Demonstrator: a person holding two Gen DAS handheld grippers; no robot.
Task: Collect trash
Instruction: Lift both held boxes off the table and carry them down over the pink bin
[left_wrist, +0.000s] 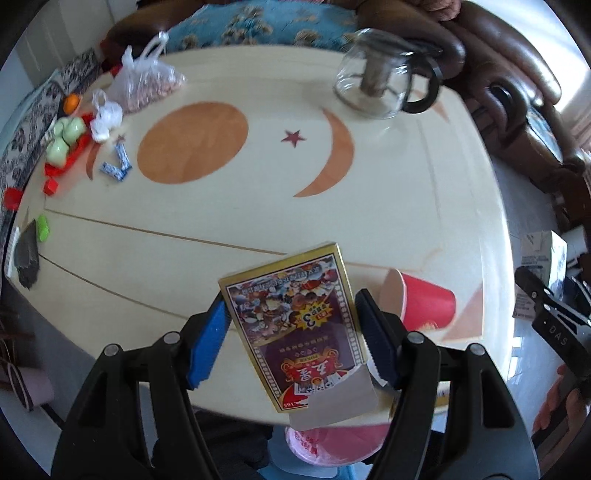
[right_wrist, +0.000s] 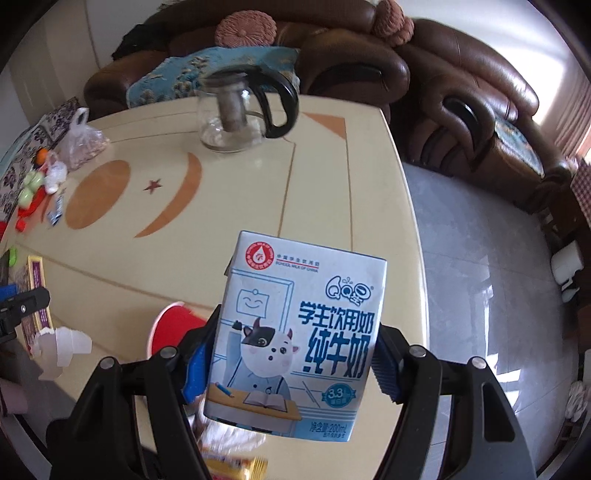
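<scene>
My left gripper (left_wrist: 293, 334) is shut on a gold-edged playing-card box (left_wrist: 295, 325), held above the cream table (left_wrist: 147, 221); its torn flap hangs open at the near end. A blue-and-white milk carton (right_wrist: 299, 332) sits upright in my right gripper (right_wrist: 295, 354), which is shut on it above the table's near right corner. A red paper cup (left_wrist: 417, 299) lies on its side on the table just right of the card box; the same red paper cup (right_wrist: 173, 325) shows left of the carton. The card box (right_wrist: 37, 295) and left gripper appear at the far left of the right wrist view.
A glass teapot (left_wrist: 384, 77) stands at the far side. Plastic bags (left_wrist: 144, 81), green cups (left_wrist: 66, 136) on a red tray, blue candy wrappers (left_wrist: 118, 166) and a green clip (left_wrist: 43, 227) lie at the left. A pink-lined bin (left_wrist: 332, 443) sits below the near edge. Brown sofas surround the table.
</scene>
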